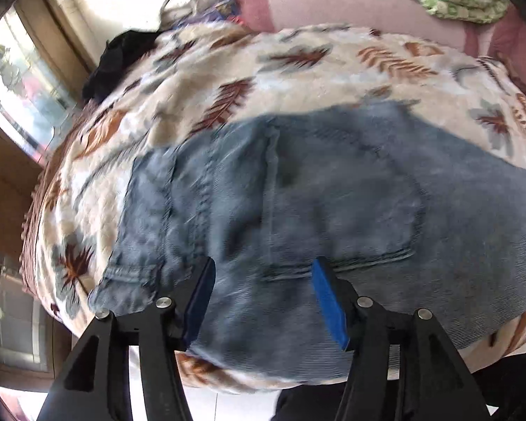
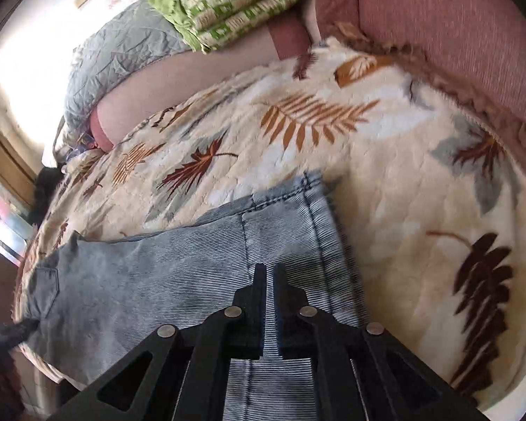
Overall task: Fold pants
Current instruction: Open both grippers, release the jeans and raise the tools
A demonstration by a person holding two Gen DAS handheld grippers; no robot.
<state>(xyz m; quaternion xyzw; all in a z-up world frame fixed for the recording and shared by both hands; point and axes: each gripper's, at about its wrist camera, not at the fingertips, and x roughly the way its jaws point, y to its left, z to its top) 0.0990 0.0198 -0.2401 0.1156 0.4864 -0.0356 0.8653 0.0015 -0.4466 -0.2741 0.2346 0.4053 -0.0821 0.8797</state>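
Ahead of both my tongs spreads the leaf-print blanket (image 2: 385,161), and on it, right under and in front of them, lie the grey-blue pants (image 1: 333,189). My left gripper (image 1: 264,277) hangs over the seat with its blue-padded fingers (image 1: 328,301) wide apart. My right gripper (image 2: 268,273) has its fingers almost together on the stitched cuff fabric.

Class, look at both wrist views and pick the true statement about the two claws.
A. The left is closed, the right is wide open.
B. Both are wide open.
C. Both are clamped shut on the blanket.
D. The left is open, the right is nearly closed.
D: the left claw has a wide gap between its blue-padded fingers above the pants, while the right claw shows only a narrow slit.
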